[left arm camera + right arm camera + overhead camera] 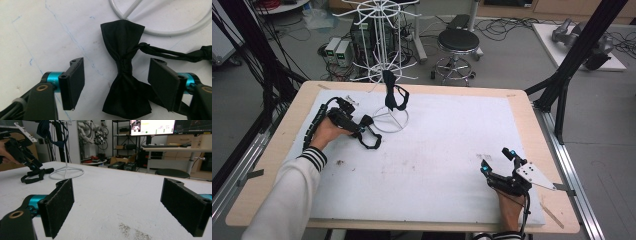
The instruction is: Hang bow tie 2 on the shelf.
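Note:
A black bow tie [123, 72] lies flat on the white mat, its strap [175, 53] trailing off to the right. My left gripper [116, 82] is open right over it, one jaw on each side of the knot, not touching the cloth. From above, the left gripper [360, 131] sits at the tie [369, 134] near the base ring of the white wire rack [390, 120]. A second black bow tie [393, 95] hangs on that rack. My right gripper [497, 161] rests open near the mat's front right with nothing between its jaws [117, 205].
The white mat [437, 150] covers a wooden table [532, 107]. The rack's ring base [160, 31] lies just beyond the tie. A stool [458, 42], cables and equipment stand on the floor behind the table. A black frame post [562, 95] stands off the right edge.

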